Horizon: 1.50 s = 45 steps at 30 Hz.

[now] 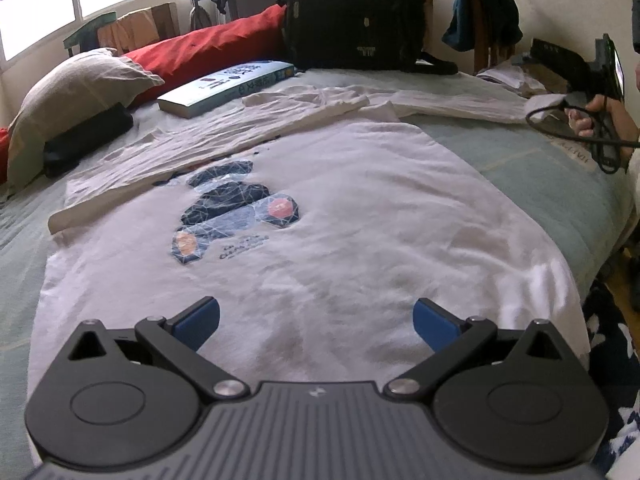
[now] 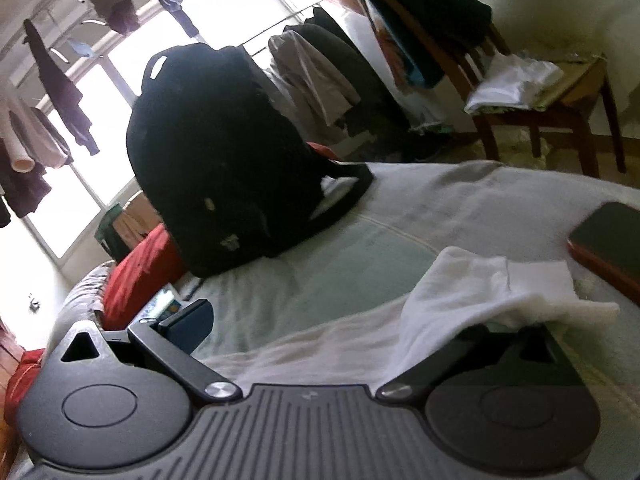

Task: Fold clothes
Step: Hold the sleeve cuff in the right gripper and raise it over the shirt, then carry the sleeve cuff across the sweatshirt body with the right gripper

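Left gripper [image 1: 316, 322] fingers spread, empty, above shirt [image 1: 320, 216]; one sleeve [image 1: 160, 160] folded in; right gripper [image 2: 360, 324] fingers apart at other sleeve's cuff [image 2: 496, 288], grip unclear; body unfolded

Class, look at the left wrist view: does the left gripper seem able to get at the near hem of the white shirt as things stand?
Probably yes. The left gripper is open right above the white shirt, which lies flat on the bed, and nothing sits between them.

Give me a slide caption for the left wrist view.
Open left gripper hovers over white long-sleeve shirt spread on bed.
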{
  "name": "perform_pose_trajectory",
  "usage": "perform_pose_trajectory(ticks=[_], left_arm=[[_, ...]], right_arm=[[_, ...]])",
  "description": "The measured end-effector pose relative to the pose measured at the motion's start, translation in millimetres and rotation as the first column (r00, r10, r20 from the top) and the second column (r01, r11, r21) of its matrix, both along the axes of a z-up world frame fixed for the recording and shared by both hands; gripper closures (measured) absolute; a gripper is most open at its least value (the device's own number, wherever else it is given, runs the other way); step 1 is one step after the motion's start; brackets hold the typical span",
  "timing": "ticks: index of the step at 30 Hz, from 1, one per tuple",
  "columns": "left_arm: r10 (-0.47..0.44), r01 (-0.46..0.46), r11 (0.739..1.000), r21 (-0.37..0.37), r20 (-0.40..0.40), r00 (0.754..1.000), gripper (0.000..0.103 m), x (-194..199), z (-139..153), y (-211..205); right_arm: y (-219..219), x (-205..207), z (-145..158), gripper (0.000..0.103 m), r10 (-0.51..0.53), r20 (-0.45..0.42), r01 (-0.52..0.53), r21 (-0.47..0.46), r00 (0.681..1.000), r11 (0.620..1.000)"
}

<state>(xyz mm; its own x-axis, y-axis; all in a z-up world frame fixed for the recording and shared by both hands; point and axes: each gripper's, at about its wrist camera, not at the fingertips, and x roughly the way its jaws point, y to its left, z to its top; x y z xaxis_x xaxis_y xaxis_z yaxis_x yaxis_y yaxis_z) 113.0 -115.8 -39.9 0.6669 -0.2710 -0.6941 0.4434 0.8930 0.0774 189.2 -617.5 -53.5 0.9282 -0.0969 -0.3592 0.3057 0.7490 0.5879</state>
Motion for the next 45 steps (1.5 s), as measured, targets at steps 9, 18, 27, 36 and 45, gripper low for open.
perform_pose_trajectory(ticks=[9, 18, 27, 36, 45], left_arm=[[-0.01, 0.011, 1.0, 0.018, -0.031, 0.999, 0.001, -12, 5, 16], [-0.025, 0.025, 1.0, -0.003, -0.027, 0.999, 0.001, -30, 11, 42], [-0.017, 0.016, 0.999, -0.047, -0.021, 1.0, 0.001, -42, 19, 79], [0.02, -0.02, 0.997, -0.07, -0.011, 1.0, 0.001, -52, 20, 113], [0.045, -0.046, 0.997, -0.067, -0.016, 0.999, 0.001, -56, 21, 138]], right_arm=[[38, 11, 35, 0.0, 0.067, 0.029, -0.066, -0.047, 0.997, 0.997], [89, 27, 63, 0.0, 0.135, 0.008, -0.134, -0.09, 0.991, 0.987], [150, 58, 92, 0.0, 0.208, -0.011, -0.208, -0.134, 0.978, 0.969], [218, 94, 106, 0.0, 0.284, -0.045, -0.287, -0.159, 0.958, 0.944], [280, 127, 101, 0.0, 0.341, -0.052, -0.345, -0.157, 0.939, 0.926]])
